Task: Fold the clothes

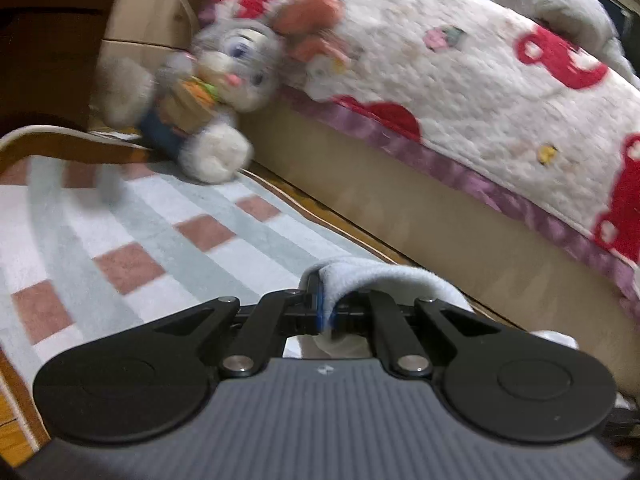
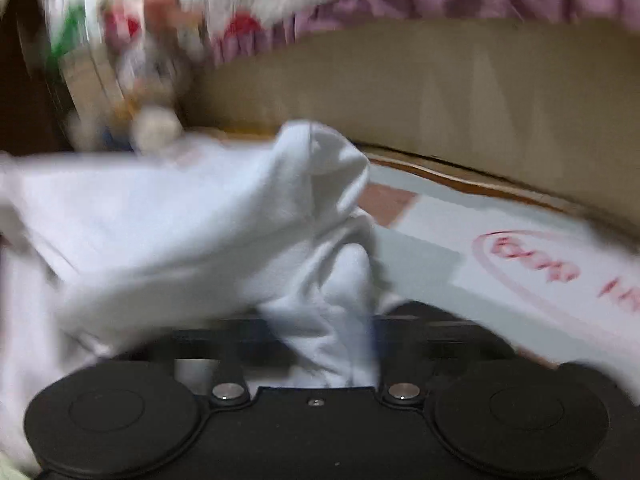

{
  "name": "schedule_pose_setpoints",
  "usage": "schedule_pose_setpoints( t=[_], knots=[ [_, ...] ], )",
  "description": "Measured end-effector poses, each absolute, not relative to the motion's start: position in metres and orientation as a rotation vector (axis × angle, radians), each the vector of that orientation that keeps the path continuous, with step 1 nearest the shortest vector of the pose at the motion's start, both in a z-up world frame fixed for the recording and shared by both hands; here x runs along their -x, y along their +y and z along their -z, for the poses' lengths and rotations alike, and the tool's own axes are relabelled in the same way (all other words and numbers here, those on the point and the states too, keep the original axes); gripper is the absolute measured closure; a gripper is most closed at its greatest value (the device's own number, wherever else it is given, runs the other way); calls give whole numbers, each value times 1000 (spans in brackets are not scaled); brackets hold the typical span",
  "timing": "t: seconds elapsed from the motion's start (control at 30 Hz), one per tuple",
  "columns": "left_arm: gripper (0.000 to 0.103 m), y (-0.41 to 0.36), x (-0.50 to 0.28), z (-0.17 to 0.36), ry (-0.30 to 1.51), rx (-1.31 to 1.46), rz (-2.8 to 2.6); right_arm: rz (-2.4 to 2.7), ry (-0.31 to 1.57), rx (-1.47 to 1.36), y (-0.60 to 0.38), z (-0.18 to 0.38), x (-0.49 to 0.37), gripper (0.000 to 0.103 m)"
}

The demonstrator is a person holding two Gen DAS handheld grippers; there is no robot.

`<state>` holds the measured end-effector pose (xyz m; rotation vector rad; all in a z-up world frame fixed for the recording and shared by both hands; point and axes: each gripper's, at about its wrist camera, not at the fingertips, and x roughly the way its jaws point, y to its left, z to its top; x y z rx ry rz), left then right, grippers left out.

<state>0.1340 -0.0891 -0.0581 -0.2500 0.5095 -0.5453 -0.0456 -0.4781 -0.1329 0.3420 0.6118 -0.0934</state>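
A white garment (image 2: 192, 232) hangs bunched and stretched to the left in the right wrist view, lifted above the checked mat (image 2: 420, 248). My right gripper (image 2: 344, 344) is shut on a fold of it; the cloth hides the fingertips. In the left wrist view my left gripper (image 1: 324, 308) is shut on a white edge of the garment (image 1: 384, 280), which drapes over the right finger. The view is blurred by motion.
A checked grey, white and brown mat (image 1: 152, 240) lies on the floor. A grey plush rabbit (image 1: 208, 96) sits at its far end against the bed base (image 1: 420, 208). A white quilt with red prints (image 1: 460, 72) hangs over the bed.
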Motion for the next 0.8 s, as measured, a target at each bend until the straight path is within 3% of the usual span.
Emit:
schedule_pose_setpoints(
  t=[0.2,0.8],
  knots=[
    [100,-67,-106,17,310,272,480,211,412,-335,-490,47,95,88],
    [100,-8,12,-189,-21,70,624,263,277,-62,-481,-157,293,89]
  ],
)
